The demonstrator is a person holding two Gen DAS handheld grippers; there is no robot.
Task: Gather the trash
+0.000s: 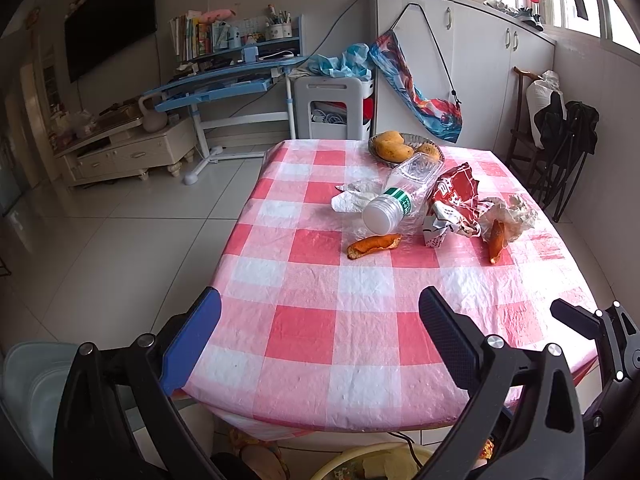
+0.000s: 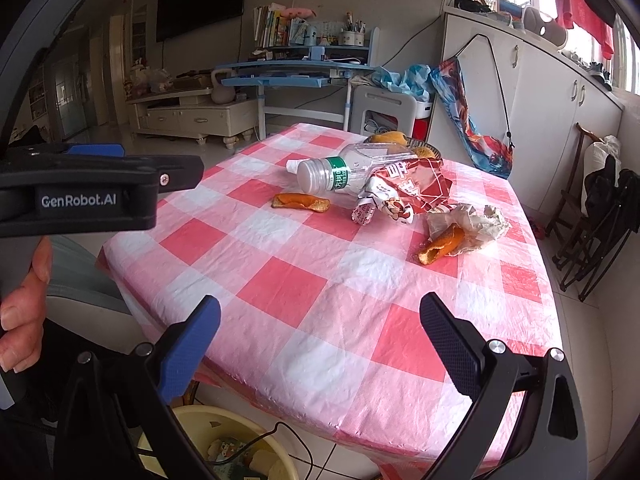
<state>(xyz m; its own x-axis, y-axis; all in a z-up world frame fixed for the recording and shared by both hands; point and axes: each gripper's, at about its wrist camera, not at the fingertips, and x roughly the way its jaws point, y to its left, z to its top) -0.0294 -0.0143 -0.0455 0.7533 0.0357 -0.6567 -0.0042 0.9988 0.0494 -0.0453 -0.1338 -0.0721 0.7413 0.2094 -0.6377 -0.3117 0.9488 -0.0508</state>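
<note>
While the red-and-white checked table (image 2: 320, 304) carries the litter at its far half, your crushed clear plastic bottle (image 2: 352, 172) lies on its side, capped end toward you, beside the red snack wrapper (image 2: 408, 192). Your left gripper (image 1: 320, 336) and right gripper (image 2: 320, 340) hover level over the near edge, jaws wide apart, empty.
</note>
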